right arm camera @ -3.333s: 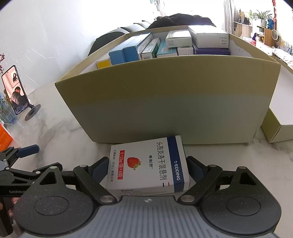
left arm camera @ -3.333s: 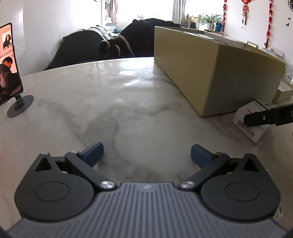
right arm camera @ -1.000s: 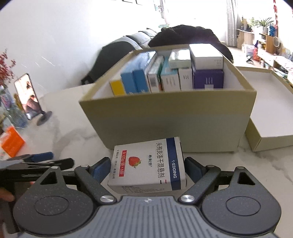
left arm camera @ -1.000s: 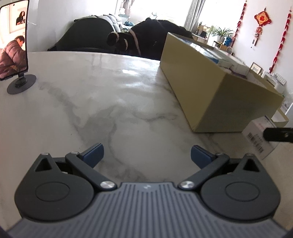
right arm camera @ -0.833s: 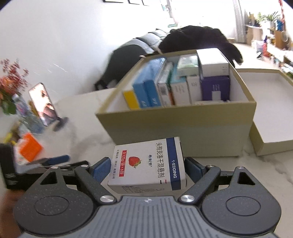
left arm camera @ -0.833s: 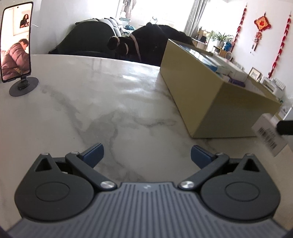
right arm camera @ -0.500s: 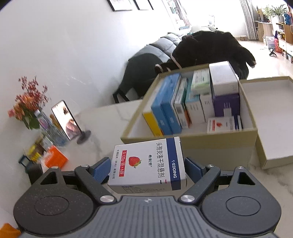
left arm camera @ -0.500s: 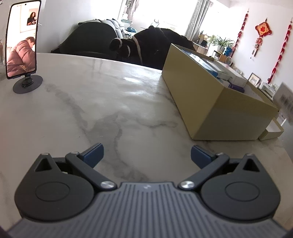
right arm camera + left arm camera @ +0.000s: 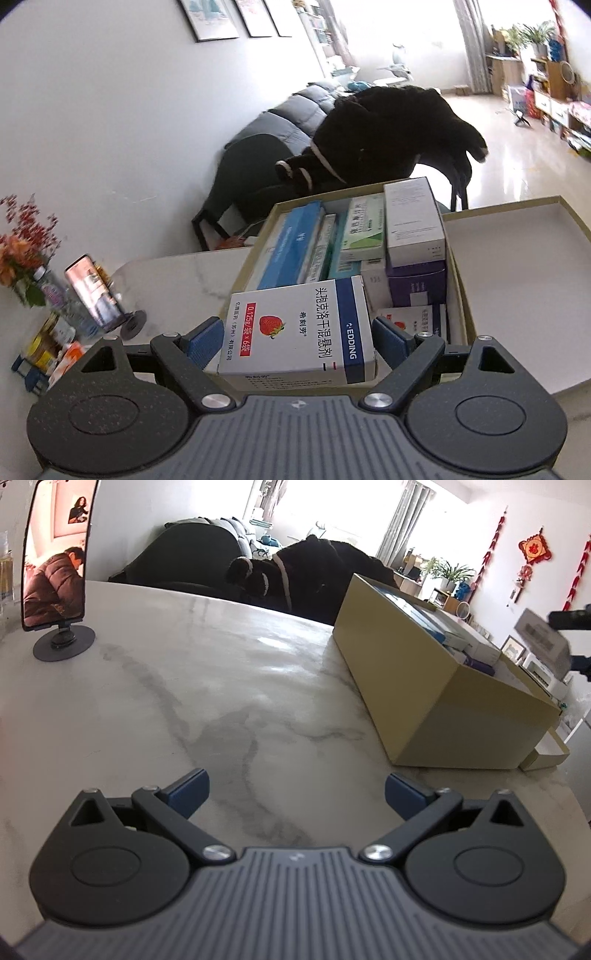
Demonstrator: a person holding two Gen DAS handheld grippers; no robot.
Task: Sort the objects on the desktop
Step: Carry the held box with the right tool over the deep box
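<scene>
My right gripper (image 9: 297, 338) is shut on a white and blue medicine box (image 9: 295, 326) with a strawberry picture, held in the air above the near end of the tan cardboard box (image 9: 460, 295). That cardboard box holds several upright medicine boxes (image 9: 412, 218) and one matching strawberry box (image 9: 413, 317) lying at its near end. In the left wrist view the same cardboard box (image 9: 424, 686) stands at the right, with the held medicine box (image 9: 543, 638) raised above it. My left gripper (image 9: 295, 794) hovers open over the marble table (image 9: 184, 686), nothing between its fingers.
A phone on a round stand (image 9: 55, 565) stands at the table's far left. The box lid (image 9: 517, 280) lies open side up to the right of the cardboard box. A flower vase (image 9: 33, 266), jars and an orange packet (image 9: 68, 360) crowd the left. A chair draped with a dark coat (image 9: 380, 129) is behind.
My right gripper has risen with the medicine box from table level to above the cardboard box's rim. My left gripper has stayed almost still over the marble.
</scene>
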